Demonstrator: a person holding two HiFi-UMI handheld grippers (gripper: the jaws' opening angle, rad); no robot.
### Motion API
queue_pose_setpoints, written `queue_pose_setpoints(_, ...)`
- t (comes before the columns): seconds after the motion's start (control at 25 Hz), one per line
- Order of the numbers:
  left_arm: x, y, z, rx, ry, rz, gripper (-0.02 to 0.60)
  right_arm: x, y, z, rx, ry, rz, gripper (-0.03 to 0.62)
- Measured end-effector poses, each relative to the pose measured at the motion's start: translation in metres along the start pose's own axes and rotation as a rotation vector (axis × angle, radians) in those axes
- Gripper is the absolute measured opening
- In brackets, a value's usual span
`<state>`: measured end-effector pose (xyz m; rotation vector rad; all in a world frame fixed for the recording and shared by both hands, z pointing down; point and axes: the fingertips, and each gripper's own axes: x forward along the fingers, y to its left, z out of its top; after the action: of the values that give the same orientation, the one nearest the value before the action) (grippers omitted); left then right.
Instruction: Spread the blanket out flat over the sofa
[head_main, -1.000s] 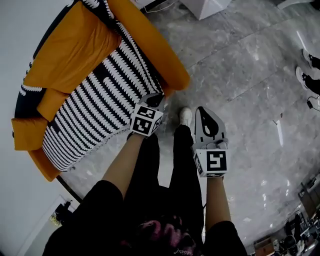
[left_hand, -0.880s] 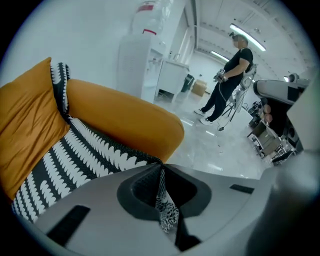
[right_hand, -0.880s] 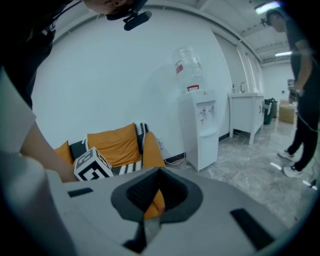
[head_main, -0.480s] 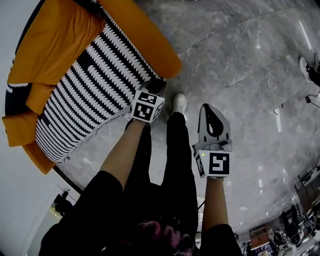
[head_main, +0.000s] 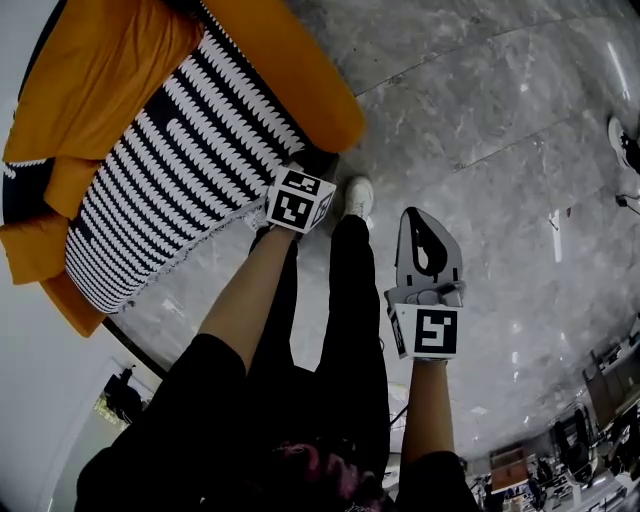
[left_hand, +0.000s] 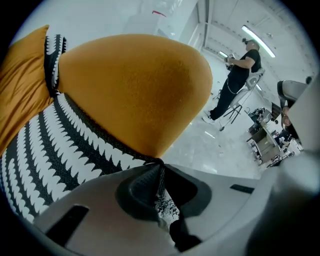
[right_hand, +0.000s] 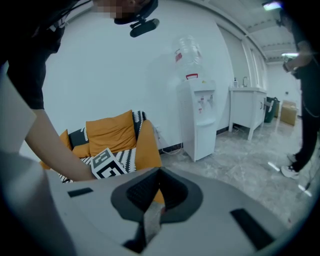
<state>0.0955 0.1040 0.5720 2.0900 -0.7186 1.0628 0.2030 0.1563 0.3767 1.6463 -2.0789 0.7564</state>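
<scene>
**Orange fabric sofa (head_main: 300, 70), black-and-white zigzag-striped knitted blanket (head_main: 170, 170) pinched at its front corner**

My head camera looks steeply down. The blanket covers the seat of the sofa. Its long axis runs along the seat, from the arm at the lower left of the picture to the rounded arm at the upper right. Its fringed front edge hangs just over the seat front.

My left gripper (left_hand: 159, 167) is at the corner nearest the rounded arm. Its jaws are clenched on a fold of the striped cloth, which shows pinched between the pads in the left gripper view. The whole blanket therefore lies to the left of that gripper and beyond it. I judge that any pull to flatten it would run along the seat's front edge or out toward me.

My right gripper (head_main: 418, 225), of grey plastic, hangs over the grey marble floor (head_main: 500, 130), well apart from the sofa. Its jaws are pressed together with nothing between them. The left hand is plainly the nearer one.

Compared with the picture a second back, the sofa now sits higher and further left in my view. The left gripper has edged closer in under the rounded arm, and its marker cube has tipped to show a second face — the right gripper has barely shifted.
</scene>
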Motion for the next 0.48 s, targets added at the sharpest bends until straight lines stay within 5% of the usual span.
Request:
queue_pose_setpoints(0.32, -0.004, 0.007, -0.007, -0.011, -0.007, -0.049, 0.032, 0.001, 0.004, -0.008, 0.014, 0.013, -0.021, 0.02)
queue_pose_setpoints(0.48, 0.007, -0.021, -0.01, 0.026, 0.032, -0.109, 0.114, -0.001, -0.01, -0.007, 0.015, 0.009, -0.017, 0.02)
